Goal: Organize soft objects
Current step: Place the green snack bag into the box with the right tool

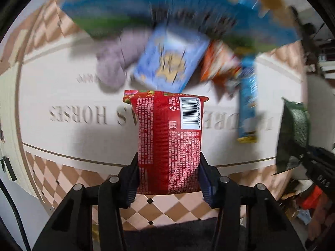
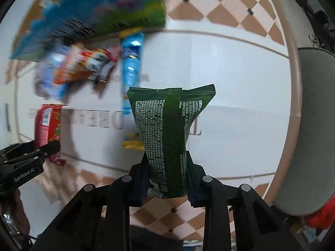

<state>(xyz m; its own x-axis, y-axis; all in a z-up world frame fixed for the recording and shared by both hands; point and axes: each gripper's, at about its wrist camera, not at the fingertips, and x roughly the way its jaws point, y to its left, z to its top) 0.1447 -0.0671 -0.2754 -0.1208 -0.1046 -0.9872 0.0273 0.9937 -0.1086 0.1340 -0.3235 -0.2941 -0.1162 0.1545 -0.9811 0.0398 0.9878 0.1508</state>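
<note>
My left gripper (image 1: 168, 179) is shut on a red snack packet (image 1: 169, 138) with a barcode and holds it above the table. It also shows in the right wrist view (image 2: 47, 123). My right gripper (image 2: 167, 179) is shut on a dark green packet (image 2: 167, 133); it also shows at the right edge of the left wrist view (image 1: 295, 129). On the table beyond lie a light blue packet (image 1: 171, 62), an orange packet (image 1: 217, 64), a long blue packet (image 1: 248, 100) and a purple soft object (image 1: 117, 60).
A large blue and green box (image 1: 159, 10) stands at the far side of the white tablecloth (image 1: 62, 83) with grey lettering. A grey chair seat (image 2: 312, 125) is at the right. Checkered floor lies below the table edge. The far objects are blurred.
</note>
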